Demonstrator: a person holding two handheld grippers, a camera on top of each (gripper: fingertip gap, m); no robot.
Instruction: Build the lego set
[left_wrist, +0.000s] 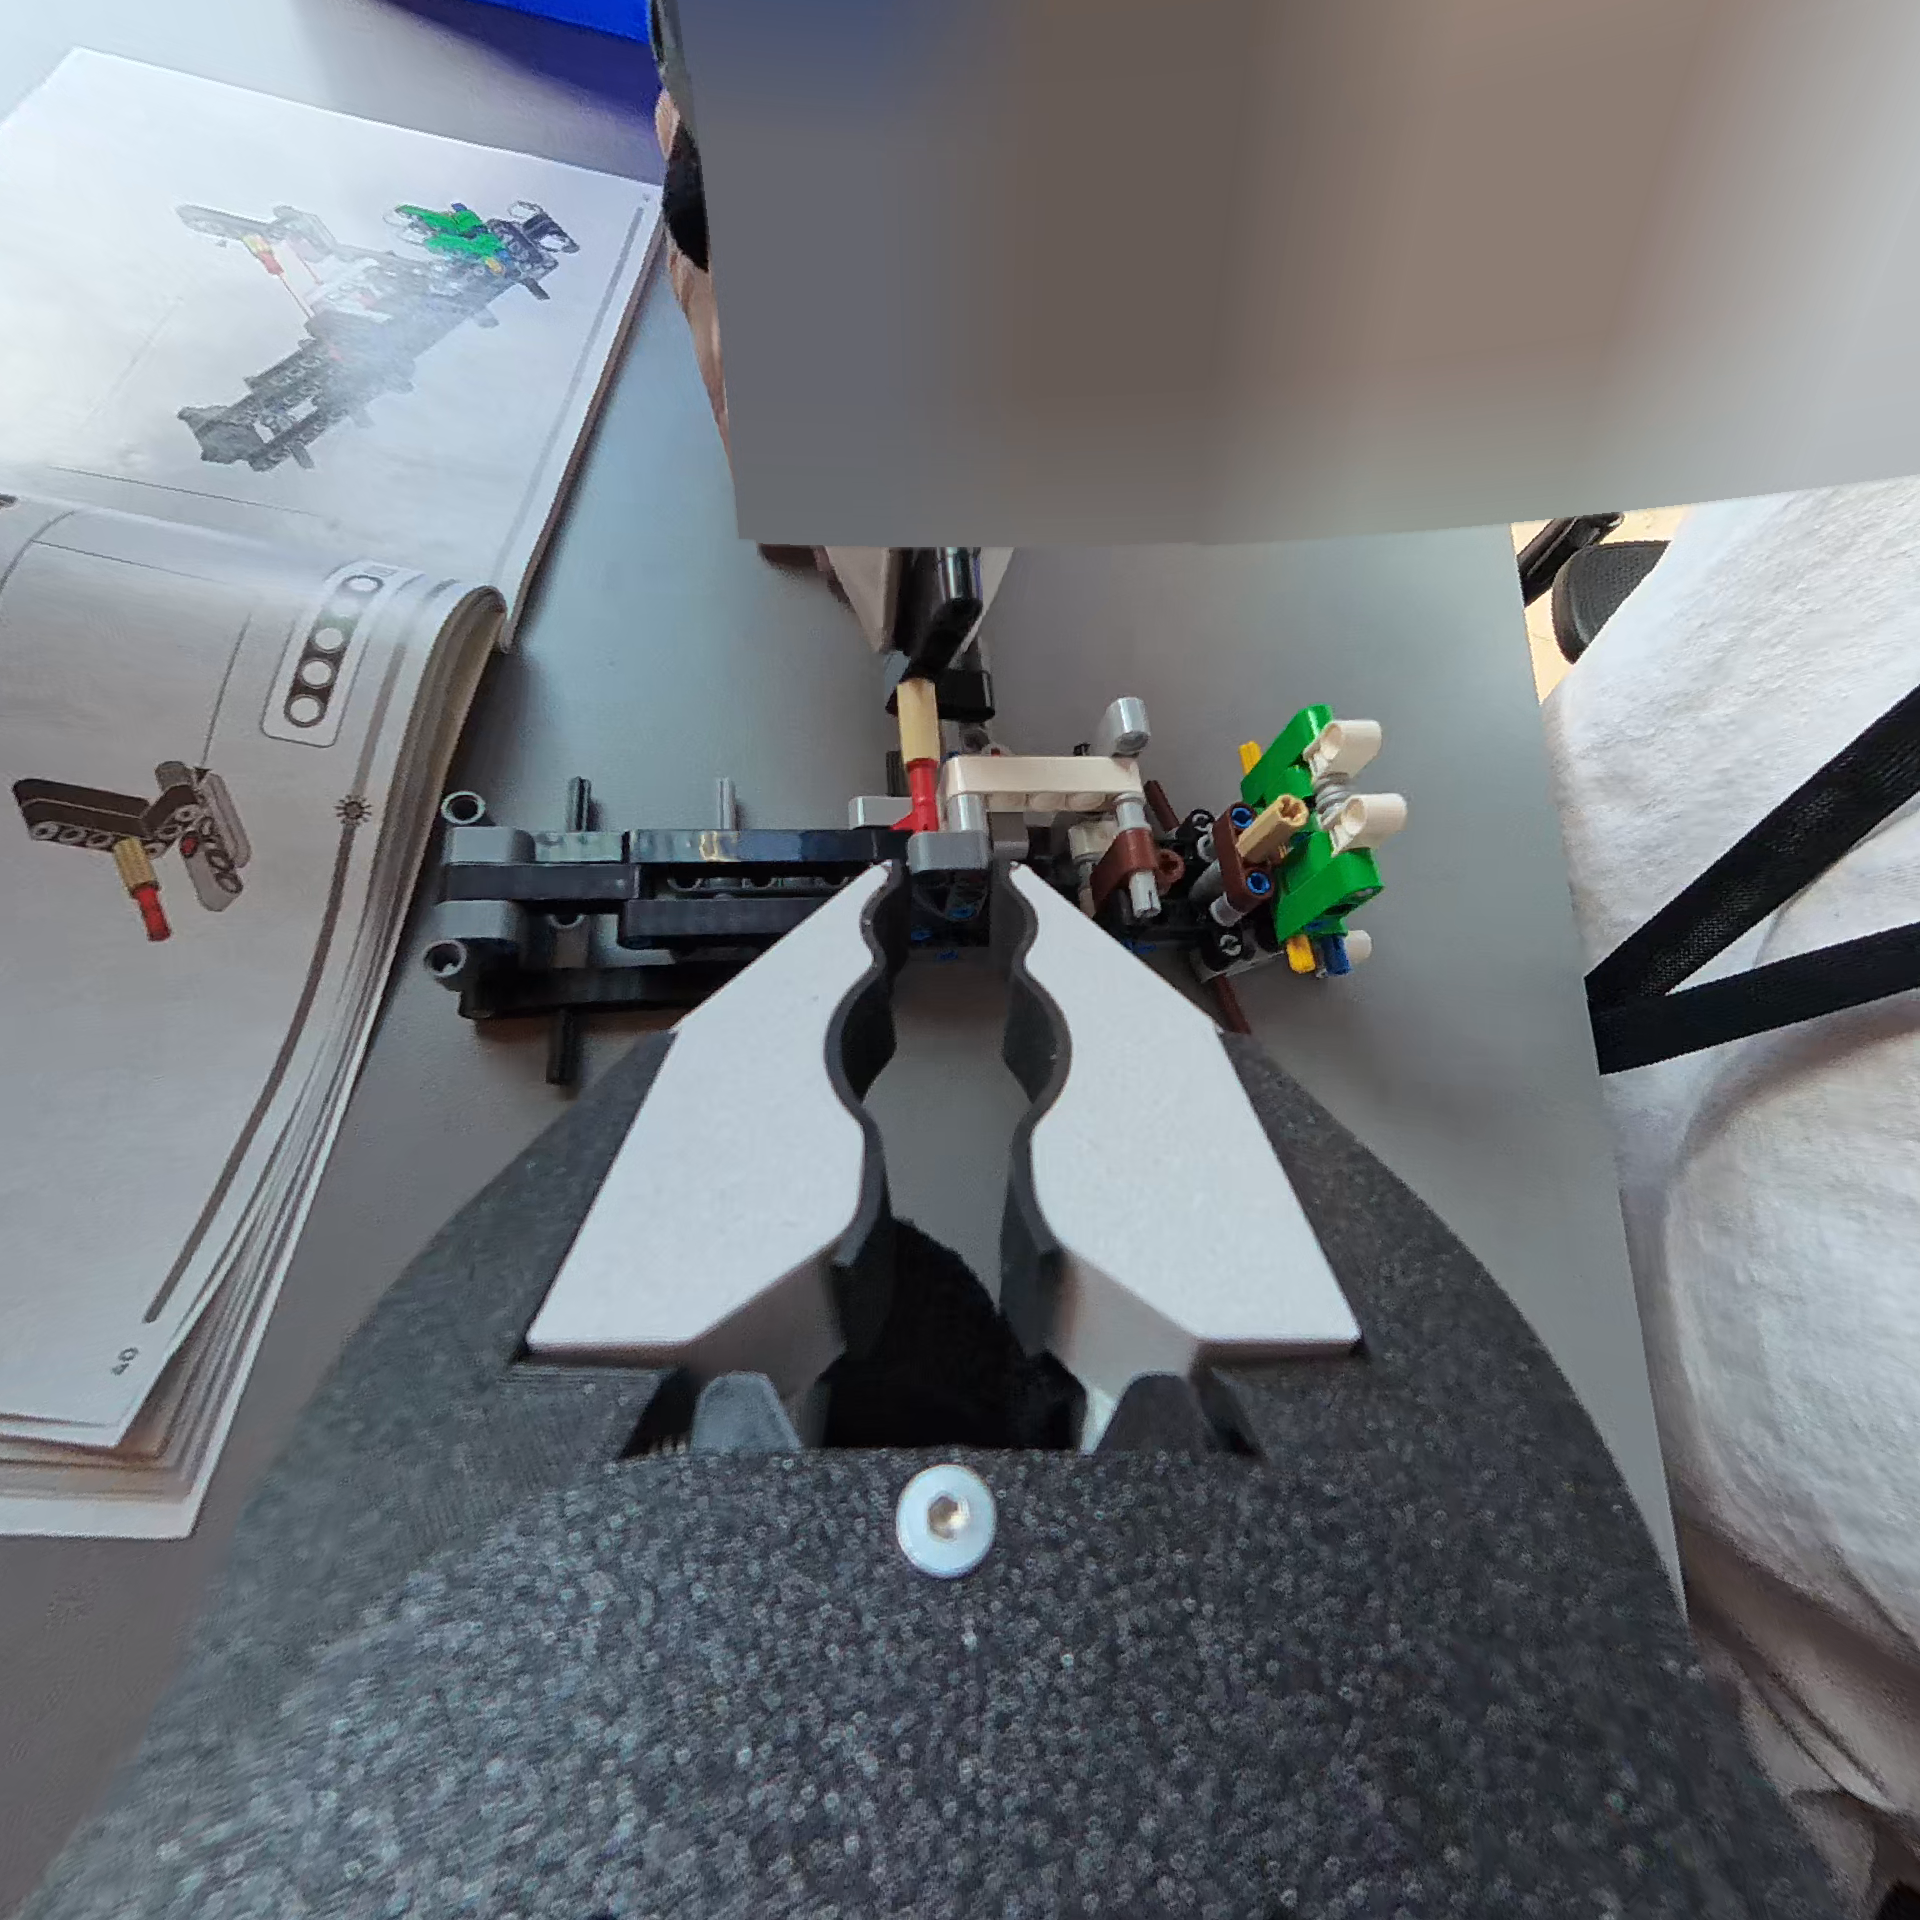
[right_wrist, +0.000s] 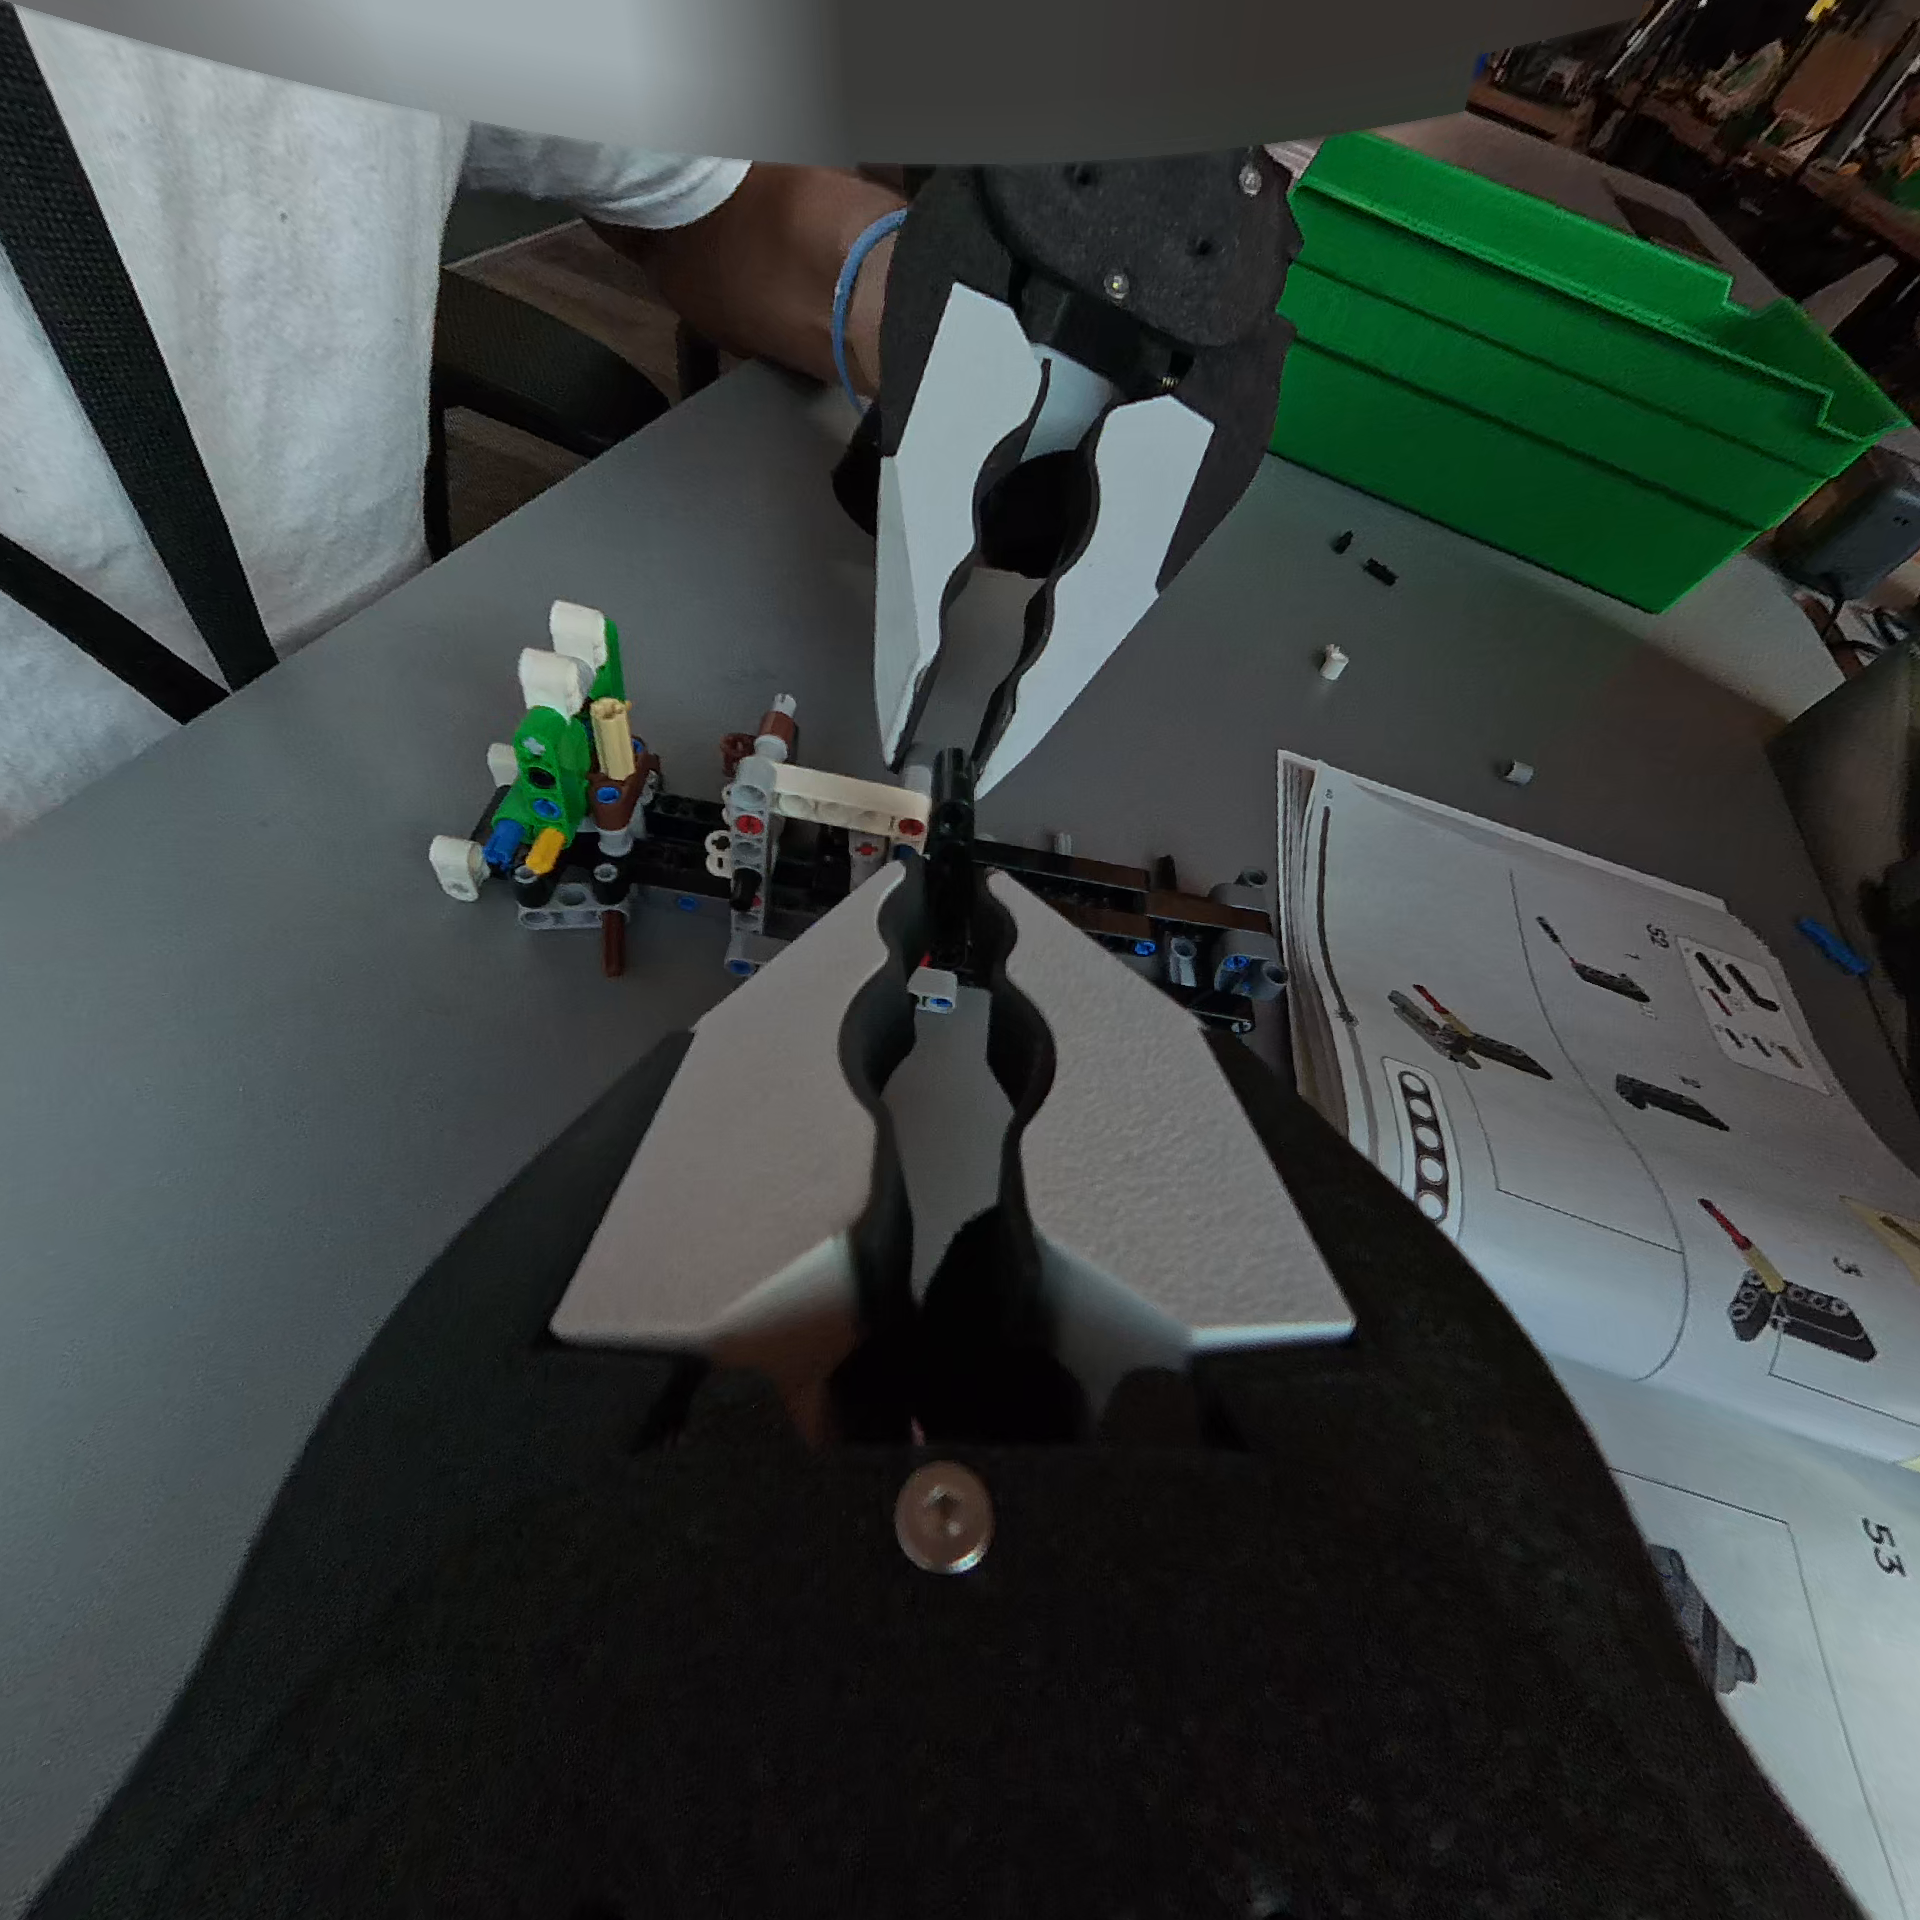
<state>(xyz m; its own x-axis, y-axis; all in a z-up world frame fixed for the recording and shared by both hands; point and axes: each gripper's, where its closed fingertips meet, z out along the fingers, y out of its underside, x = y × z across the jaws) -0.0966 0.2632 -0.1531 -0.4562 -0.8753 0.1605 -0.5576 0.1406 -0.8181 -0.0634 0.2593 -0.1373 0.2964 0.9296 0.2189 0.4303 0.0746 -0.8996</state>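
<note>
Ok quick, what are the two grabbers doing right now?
Left gripper: closed on the lego model.
Right gripper: closed on a black piece.

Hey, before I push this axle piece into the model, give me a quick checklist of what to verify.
1. Left gripper clamps the lego model: ok.
2. Right gripper grips the black piece: ok.
3. Tan axle and its red tip point toward the model: ok.
4. Red tip lined up with a hole: cannot tell.
5. Instruction booklet lies open beside the model: ok.
</note>
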